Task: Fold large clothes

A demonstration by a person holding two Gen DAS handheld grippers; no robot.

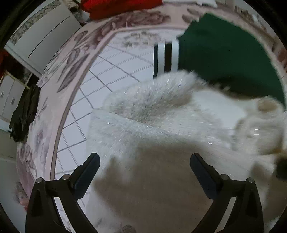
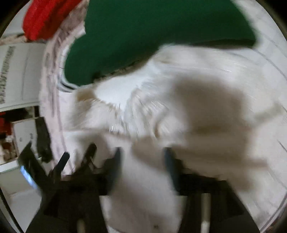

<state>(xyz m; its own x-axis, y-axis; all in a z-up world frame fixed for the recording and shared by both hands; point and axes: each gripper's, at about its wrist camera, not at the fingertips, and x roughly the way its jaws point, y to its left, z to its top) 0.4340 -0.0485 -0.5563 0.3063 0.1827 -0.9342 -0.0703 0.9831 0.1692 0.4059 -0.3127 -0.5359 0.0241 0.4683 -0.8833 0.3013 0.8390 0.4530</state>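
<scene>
A fluffy cream-white garment (image 1: 161,125) lies bunched on a bed with a white grid-patterned sheet (image 1: 114,71). It fills the middle of the right wrist view (image 2: 161,100) too, blurred by motion. My left gripper (image 1: 145,161) is open and empty just above the garment's near part. My right gripper (image 2: 142,156) is open, its fingers standing apart over the white fabric, which lies between and below them. A dark green garment (image 1: 224,53) with black and white striped cuff (image 1: 166,57) lies behind the white one, and it shows in the right wrist view (image 2: 143,32).
A red garment (image 1: 122,7) lies at the far edge of the bed and shows in the right wrist view (image 2: 46,18). A pink floral bed border (image 1: 59,75) runs along the left. White cabinets (image 1: 10,96) and a dark hanging cloth (image 1: 25,114) stand beyond it.
</scene>
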